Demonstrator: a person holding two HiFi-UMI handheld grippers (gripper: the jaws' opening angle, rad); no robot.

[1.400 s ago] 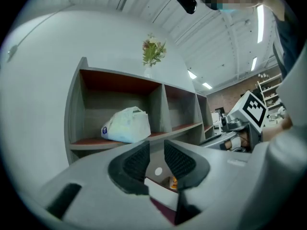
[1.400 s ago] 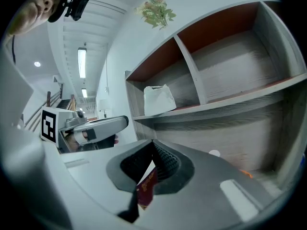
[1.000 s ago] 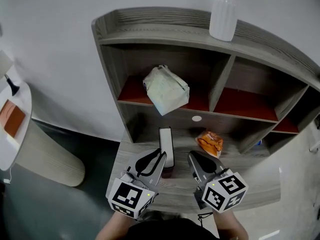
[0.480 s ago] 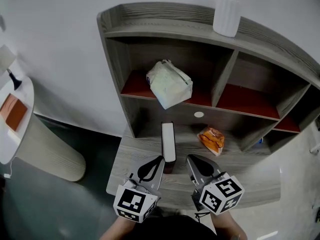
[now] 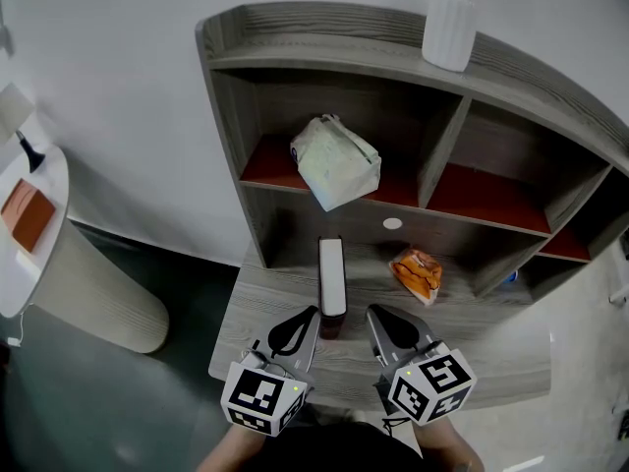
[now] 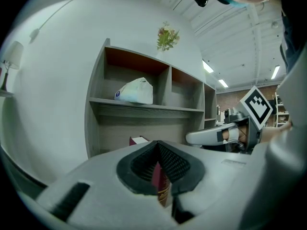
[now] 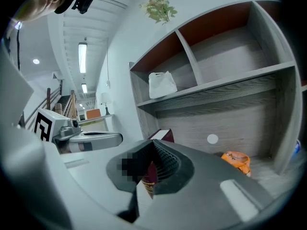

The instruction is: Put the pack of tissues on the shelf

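The pale green pack of tissues [image 5: 337, 161] lies tilted in the upper left compartment of the grey shelf [image 5: 447, 147], and also shows in the gripper views [image 6: 135, 91] [image 7: 162, 84]. Both grippers hang low over the desk's front, far from the pack. My left gripper [image 5: 312, 314] [image 6: 158, 145] has just been closing and is now shut with nothing between its jaws. My right gripper [image 5: 372, 312] [image 7: 154, 145] is shut too, and empty. A dark red book [image 5: 331, 275] stands on the desk between and just beyond the two tips.
An orange packet [image 5: 416, 274] lies on the desk [image 5: 491, 357] under the shelf. A white ribbed vase [image 5: 449, 24] stands on the shelf top. A white round side table [image 5: 44, 226] stands at the left. The upper right compartment holds nothing.
The left gripper's jaws have closed from a small gap to shut. Both grippers have drawn back a little toward me and lower.
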